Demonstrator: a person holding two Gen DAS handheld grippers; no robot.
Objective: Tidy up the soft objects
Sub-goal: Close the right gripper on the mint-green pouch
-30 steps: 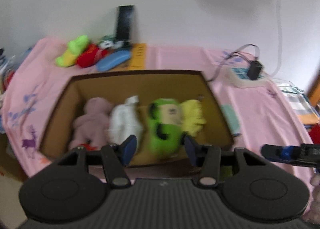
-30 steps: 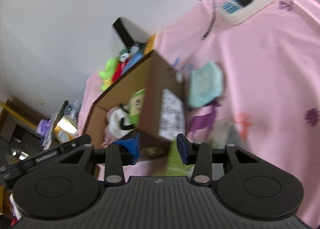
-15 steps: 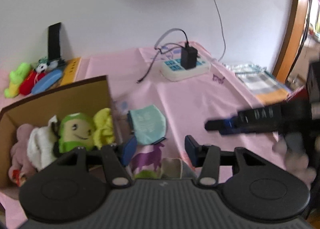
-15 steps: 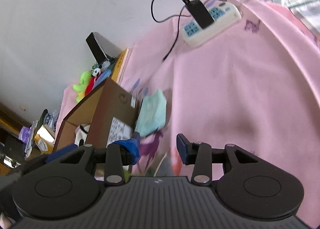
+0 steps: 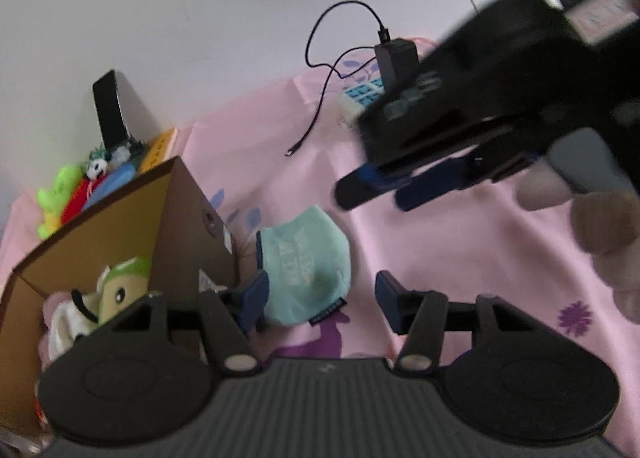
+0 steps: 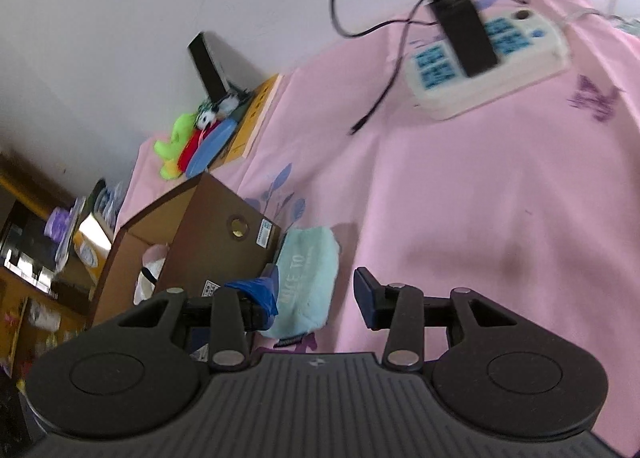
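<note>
- Left view only: right claw (image 5: 384, 194) overhead, jaws apart, empty.
- Left claw (image 5: 320, 298) just widened, teal pouch (image 5: 308, 258) between, unpinched.
- Cardboard box (image 6: 208, 234) beside pouch.

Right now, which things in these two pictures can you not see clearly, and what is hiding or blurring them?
- Cardboard box contents: left wrist view, the box wall and the left tongs body cover most of the toys.
- Right tongs: left wrist view, motion blur.
- Mint pouch lettering: right wrist view, partly behind a pad, blurred.
- Power strip: right wrist view, blurred.
</note>
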